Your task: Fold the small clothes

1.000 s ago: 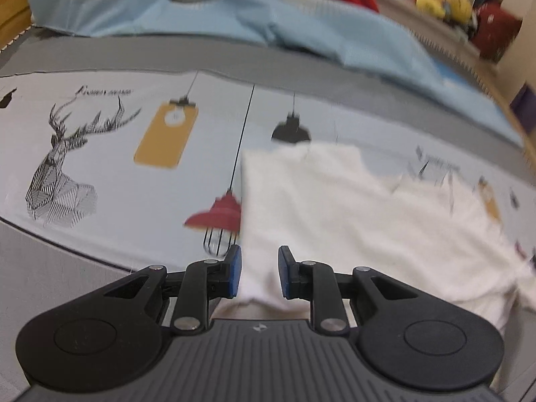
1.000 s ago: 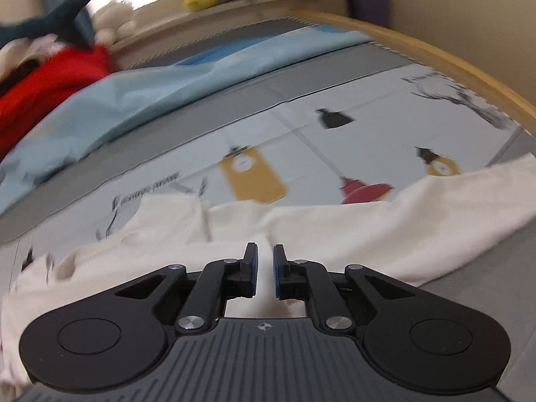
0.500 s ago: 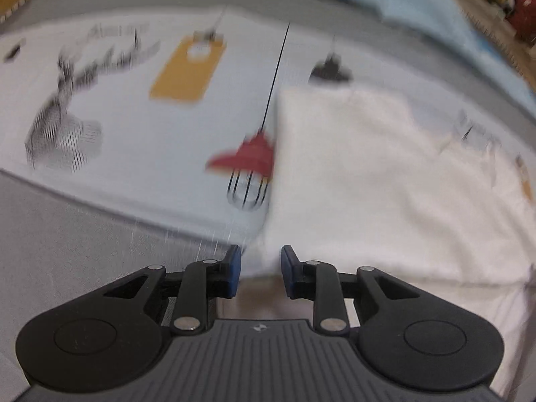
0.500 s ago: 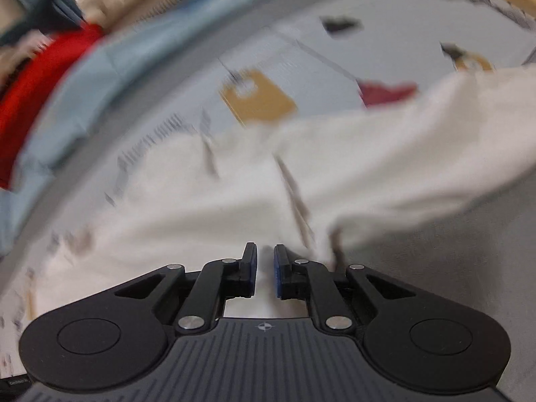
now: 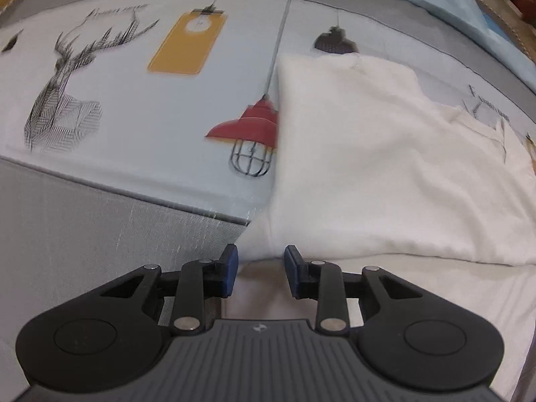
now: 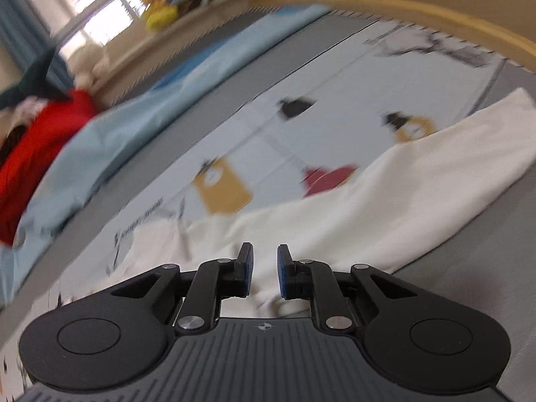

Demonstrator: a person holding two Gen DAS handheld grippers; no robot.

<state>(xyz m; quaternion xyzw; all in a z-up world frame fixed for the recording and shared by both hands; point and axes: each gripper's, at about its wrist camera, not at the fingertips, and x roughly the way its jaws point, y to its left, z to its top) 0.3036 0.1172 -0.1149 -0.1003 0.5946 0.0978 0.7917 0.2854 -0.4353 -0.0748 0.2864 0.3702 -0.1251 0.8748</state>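
While the white cotton garment (image 5: pixel 385 167) lies half-folded on the lamp-printed bedsheet (image 5: pixel 140 114), my left gripper (image 5: pixel 260 269) and right gripper (image 6: pixel 264 269) both gape, holding nothing (right view blurred). I'd pinch the near hem squarely, both corners level, before folding.

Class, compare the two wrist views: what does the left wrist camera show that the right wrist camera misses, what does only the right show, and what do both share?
Only the left wrist view shows the black line-drawn deer print on the sheet. Only the right wrist view shows the red fabric heap, the yellow plush toys and the curved wooden bed rail. Both show the white cotton garment and the printed red hanging lamp.
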